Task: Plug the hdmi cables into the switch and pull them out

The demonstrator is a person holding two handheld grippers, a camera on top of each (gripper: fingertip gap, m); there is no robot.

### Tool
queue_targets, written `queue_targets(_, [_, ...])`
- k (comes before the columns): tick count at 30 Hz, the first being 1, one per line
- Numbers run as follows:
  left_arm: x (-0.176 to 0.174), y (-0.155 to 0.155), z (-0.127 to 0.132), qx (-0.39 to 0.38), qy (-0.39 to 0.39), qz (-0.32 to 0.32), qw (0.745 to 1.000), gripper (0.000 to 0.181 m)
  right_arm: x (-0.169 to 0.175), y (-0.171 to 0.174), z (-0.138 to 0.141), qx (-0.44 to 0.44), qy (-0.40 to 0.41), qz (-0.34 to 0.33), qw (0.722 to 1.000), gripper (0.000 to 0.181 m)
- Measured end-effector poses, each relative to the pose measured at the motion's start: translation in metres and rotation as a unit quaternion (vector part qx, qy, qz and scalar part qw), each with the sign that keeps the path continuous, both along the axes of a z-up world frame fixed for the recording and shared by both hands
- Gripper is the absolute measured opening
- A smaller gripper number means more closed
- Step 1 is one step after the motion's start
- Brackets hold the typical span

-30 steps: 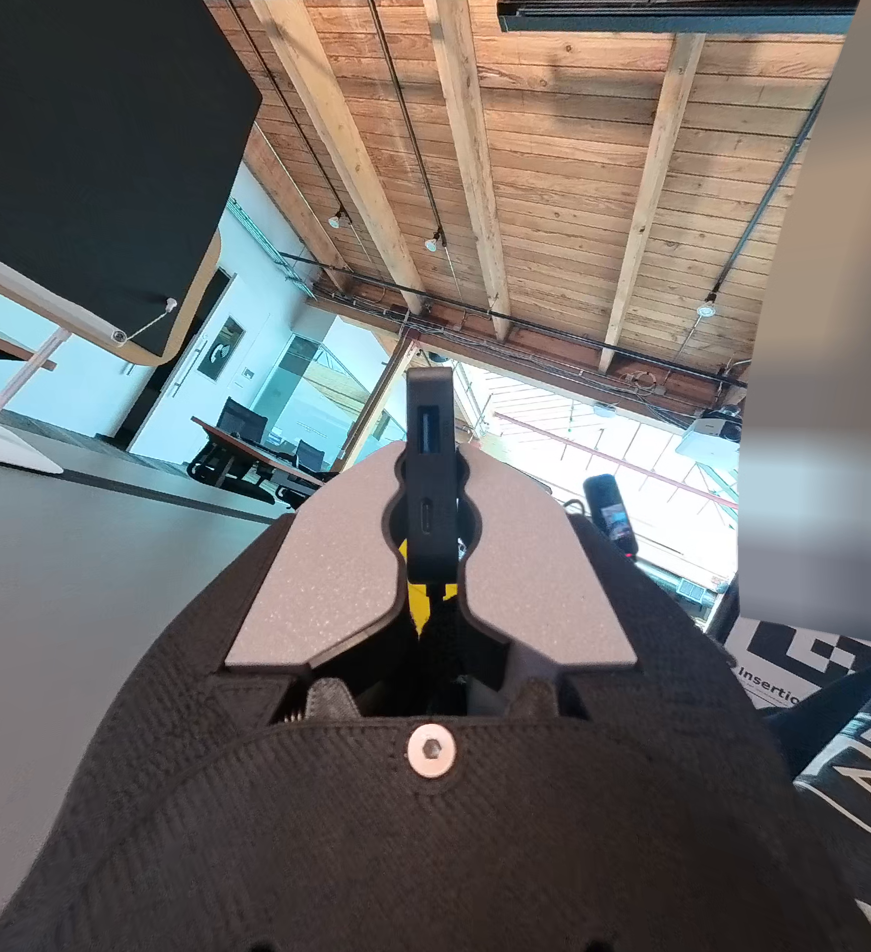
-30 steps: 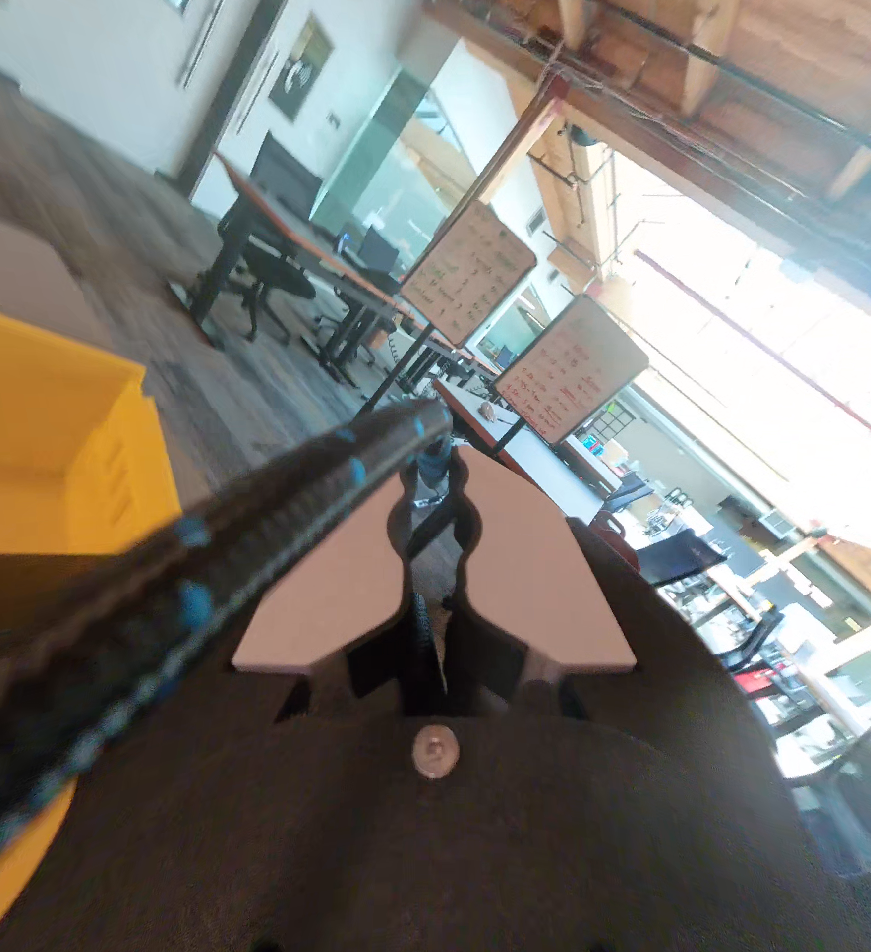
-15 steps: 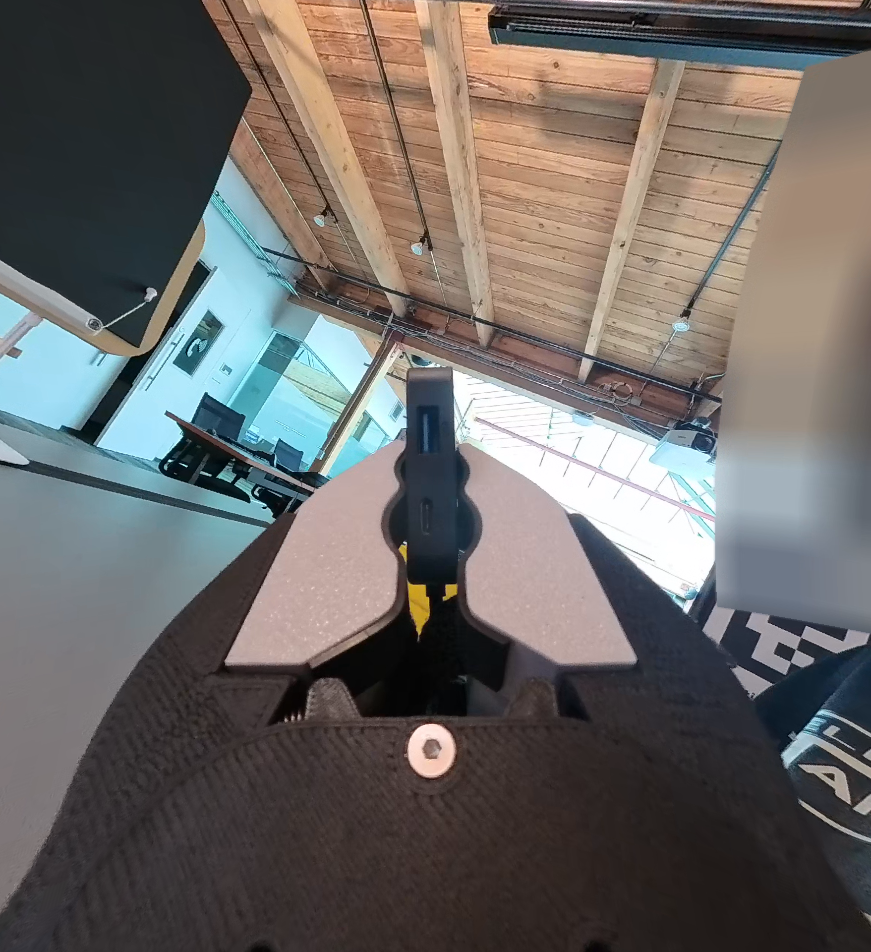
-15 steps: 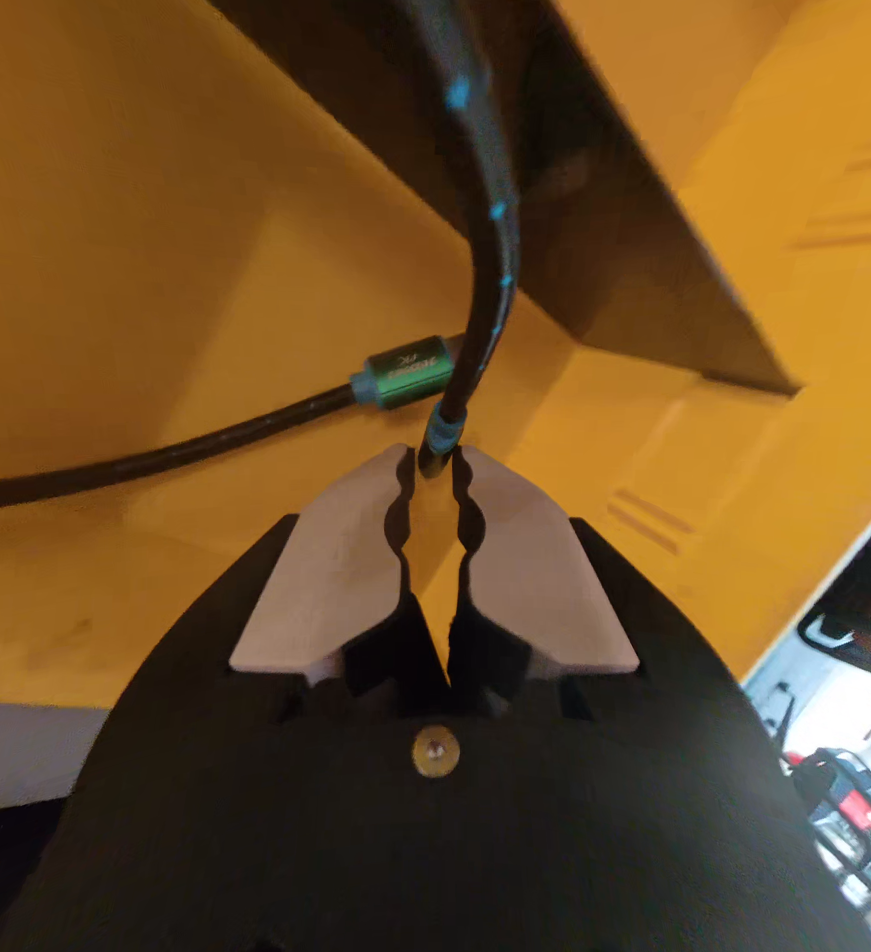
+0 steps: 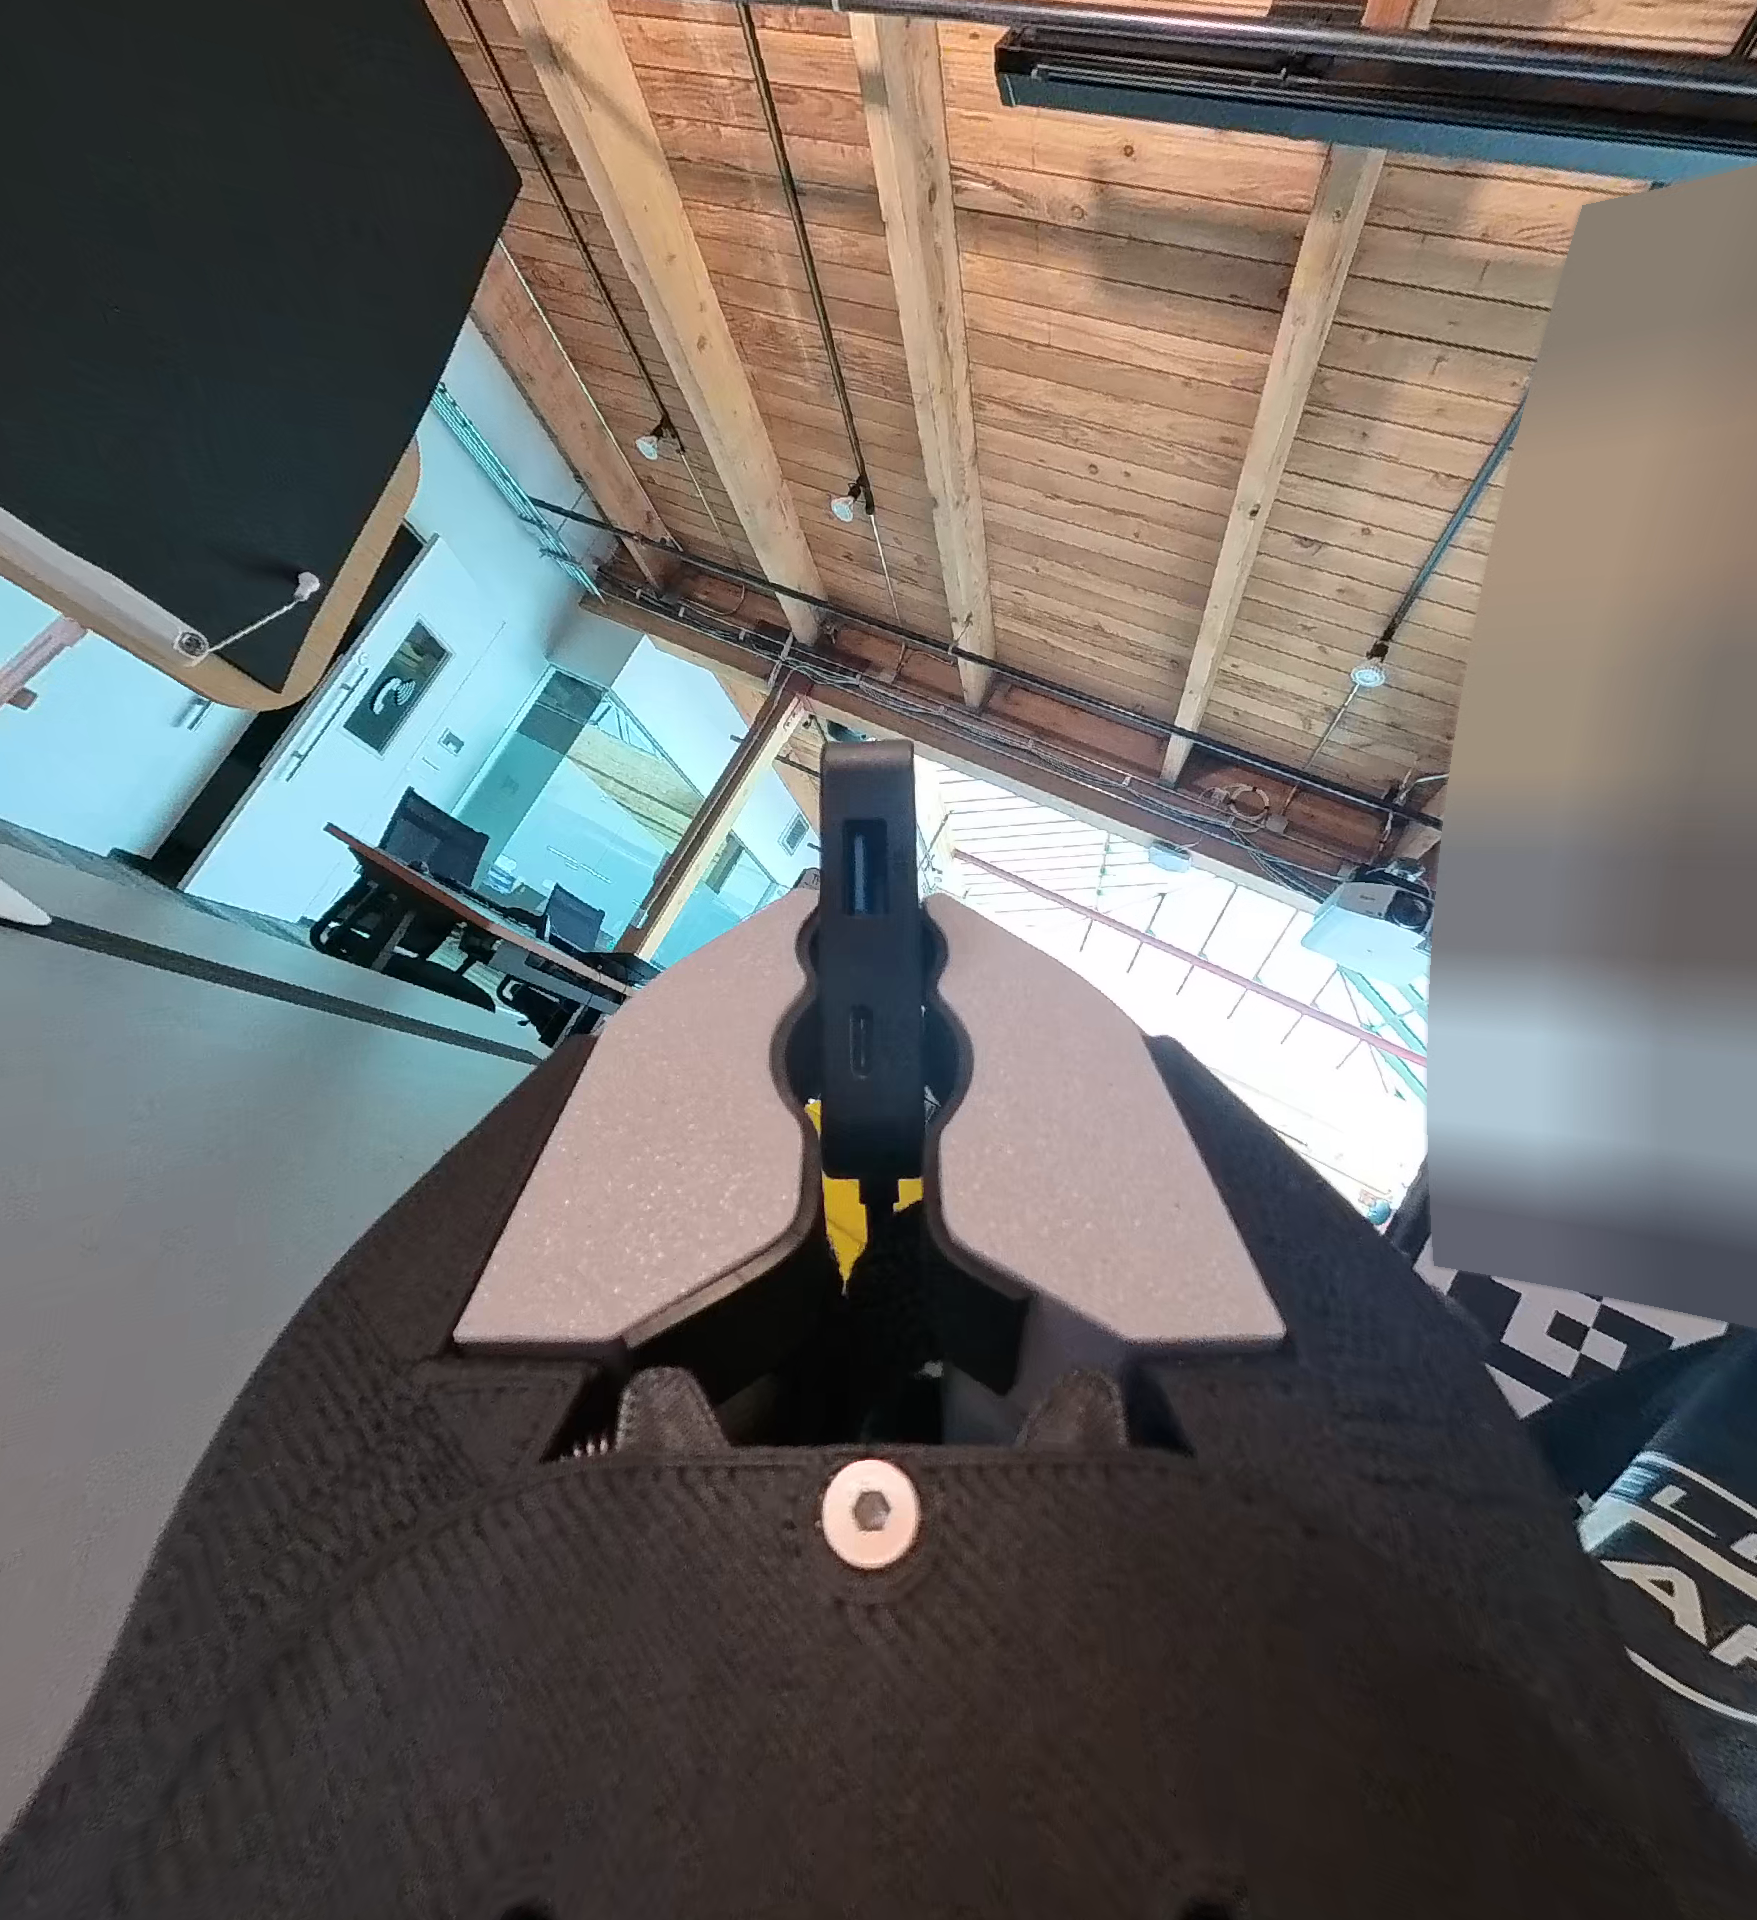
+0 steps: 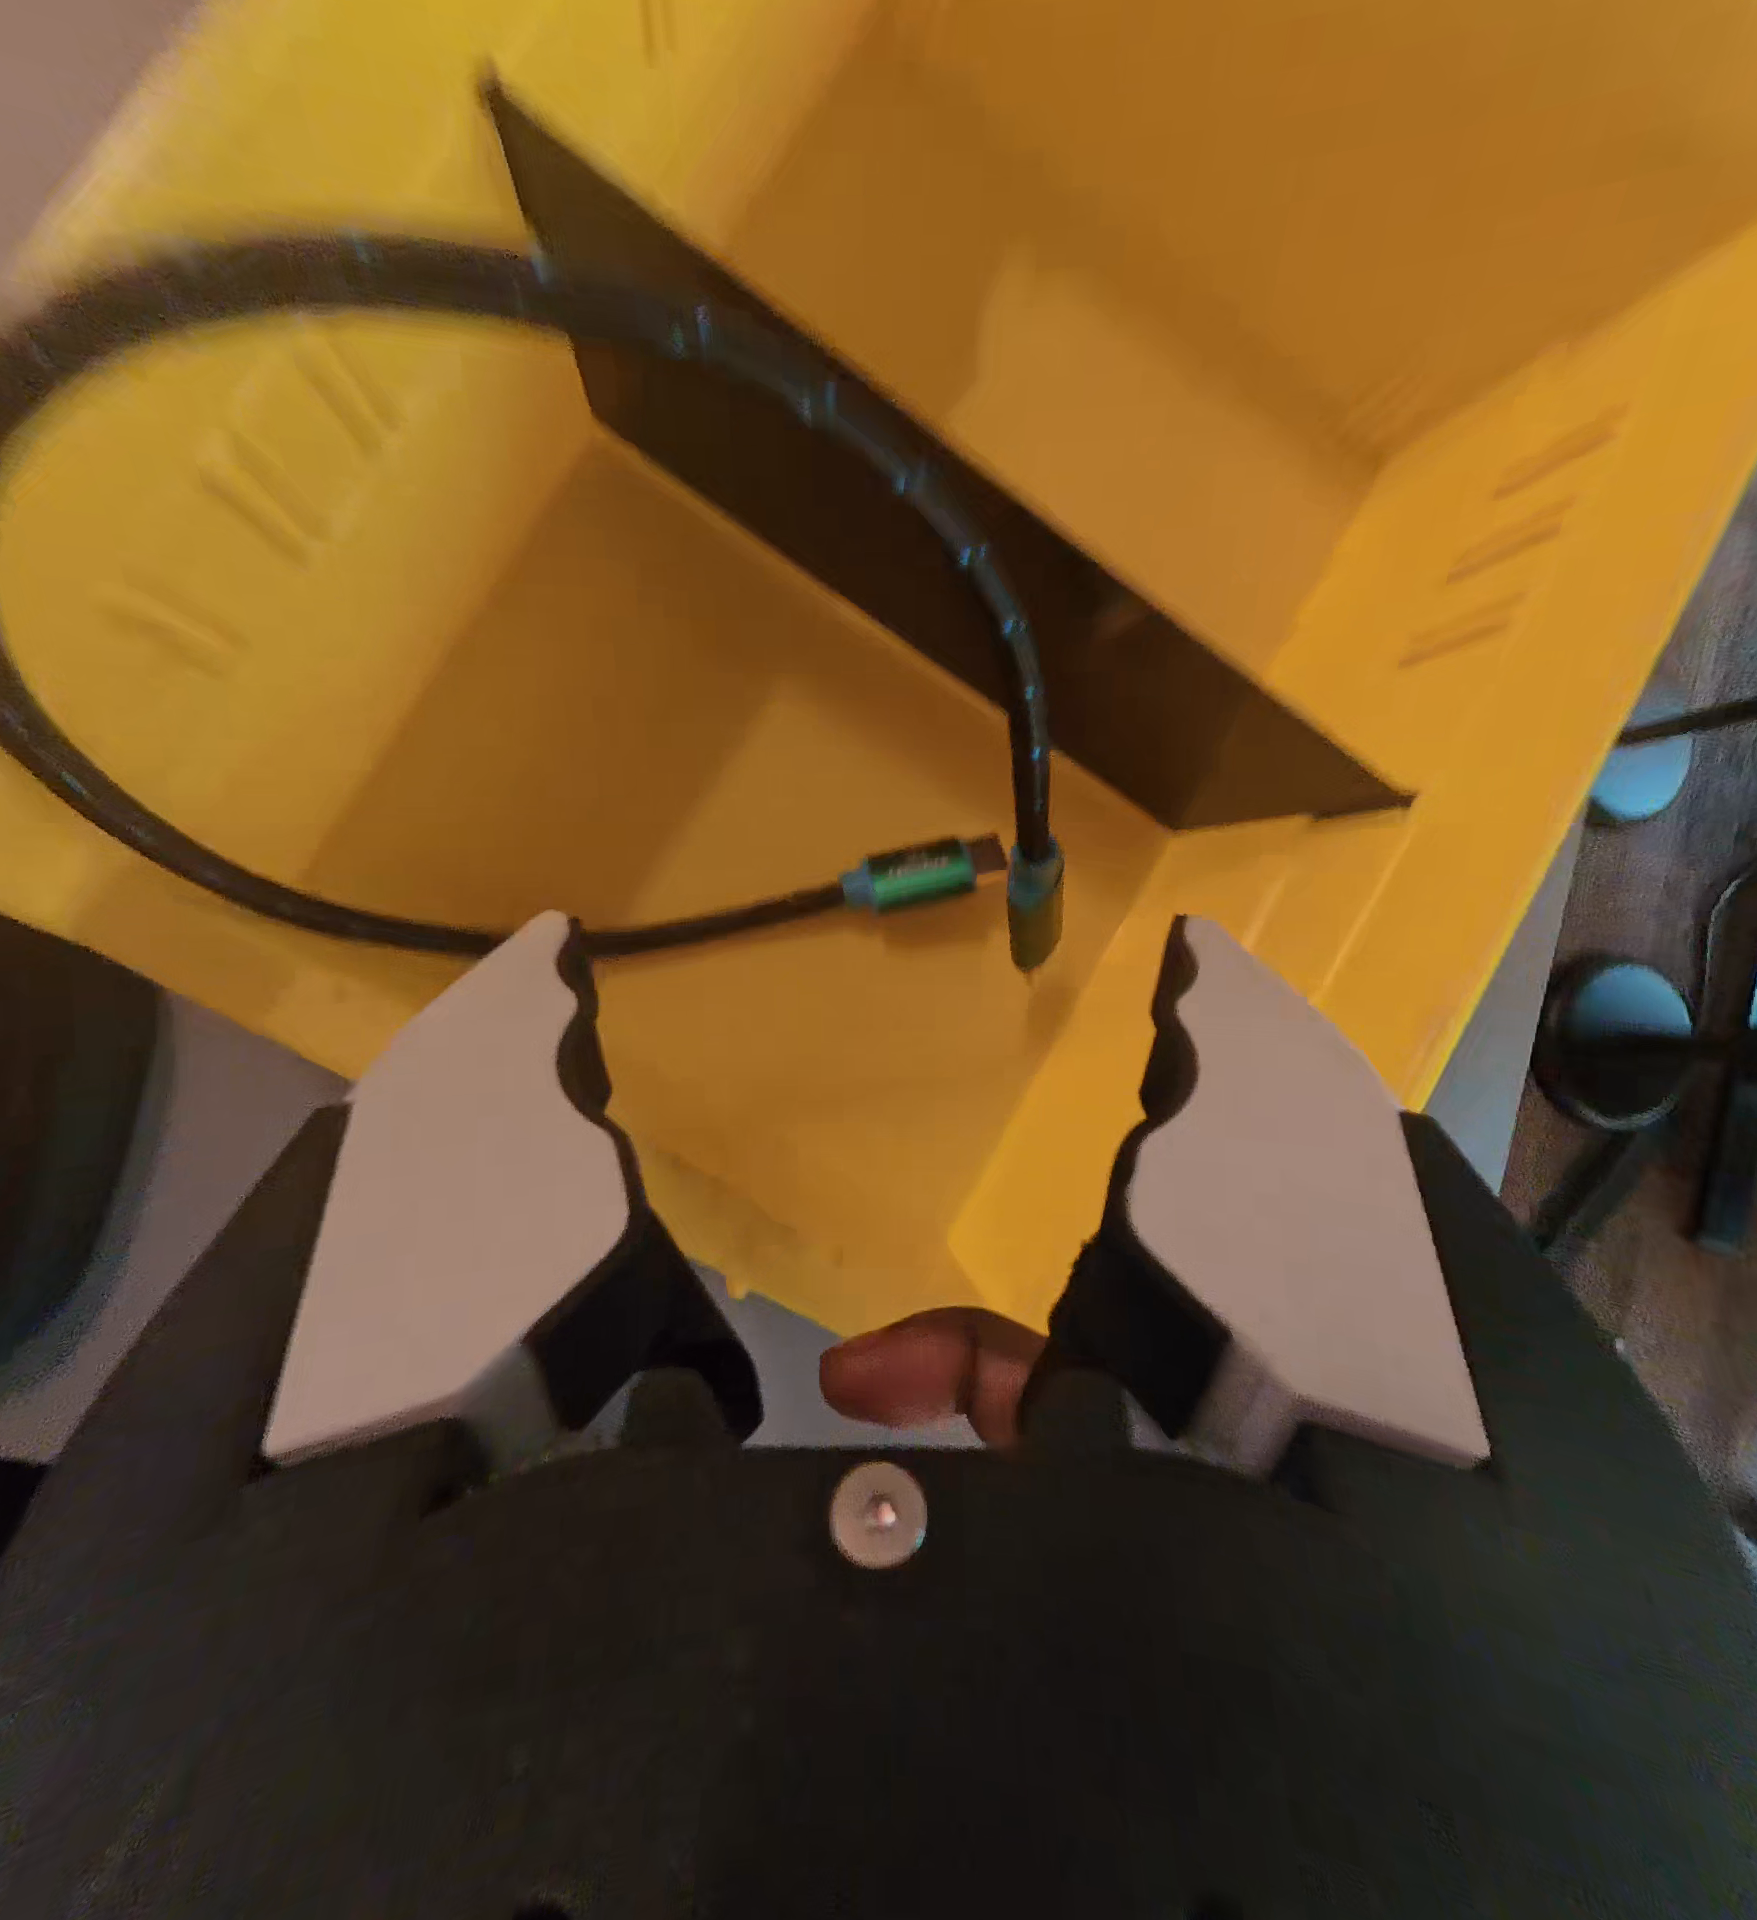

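Two views split the scene: only the left showed the left gripper (image 5: 869,997), jaws clamped on the black switch (image 5: 869,966), upright beneath a plank ceiling (image 5: 1061,364). Only the right showed the right gripper (image 6: 869,997), jaws wide apart, above a yellow bin (image 6: 1217,260) on the worktop (image 6: 230,1143). One hdmi cable (image 6: 261,894) looped inside toward 10 o'clock, motion-blurred, both plugs at 12 o'clock.

bin (image 6: 1373,260) top open | black divider (image 6: 957,499) crosses it | cable (image 6: 230,862) loops over floor, seemingly
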State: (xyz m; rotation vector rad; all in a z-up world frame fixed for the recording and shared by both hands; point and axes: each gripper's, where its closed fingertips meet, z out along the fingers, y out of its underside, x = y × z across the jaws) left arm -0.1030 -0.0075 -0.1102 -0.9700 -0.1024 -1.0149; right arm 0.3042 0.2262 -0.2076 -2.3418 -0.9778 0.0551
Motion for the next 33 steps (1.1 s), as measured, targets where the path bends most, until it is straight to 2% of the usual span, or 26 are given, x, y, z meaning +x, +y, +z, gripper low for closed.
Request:
queue_targets(4, [0.000, 0.000, 0.000, 0.000, -0.002, 0.000, 1.000, 0.012, -0.039, 0.002, 0.039, 0.057, 0.123, 0.045, 0.990, 0.075])
queue_targets(6, [-0.001, 0.000, 0.000, 0.000, -0.003, -0.001, 1.000, 0.012, -0.056, 0.000, 0.059, 0.085, 0.179, 0.069, 0.978, 0.059])
queue_targets(9, [-0.001, 0.000, 0.000, 0.000, -0.005, -0.002, 1.000, 0.012, -0.074, 0.002, 0.087, 0.132, 0.250, 0.080, 0.956, 0.044])
queue_targets(11, [-0.001, 0.000, 0.000, 0.000, -0.007, -0.002, 1.000, 0.013, -0.084, 0.004, 0.092, 0.137, 0.281, 0.085, 0.946, 0.035])
queue_targets(13, [-0.002, -0.001, 0.000, 0.000, -0.008, -0.002, 1.000, 0.012, -0.088, 0.004, 0.067, 0.089, 0.252, 0.096, 0.959, 0.028])
queue_targets(16, [-0.002, -0.001, 0.000, 0.000, -0.009, -0.001, 1.000, 0.012, -0.084, 0.016, 0.032, 0.048, 0.202, 0.074, 0.975, 0.030])
queue_targets(25, [-0.003, 0.000, 0.000, -0.001, -0.012, -0.002, 1.000, 0.012, -0.089, 0.027, -0.014, -0.024, 0.167, 0.056, 0.984, 0.034])
queue_targets(30, [-0.002, 0.000, 0.000, -0.001, -0.010, 0.000, 1.000, 0.012, -0.082, 0.023, -0.058, -0.088, 0.065, 0.048, 0.993, 0.035])
queue_targets(33, [-0.002, 0.000, 0.000, -0.001, -0.008, 0.001, 1.000, 0.012, -0.080, 0.022, -0.067, -0.097, 0.032, 0.051, 0.993, 0.036])
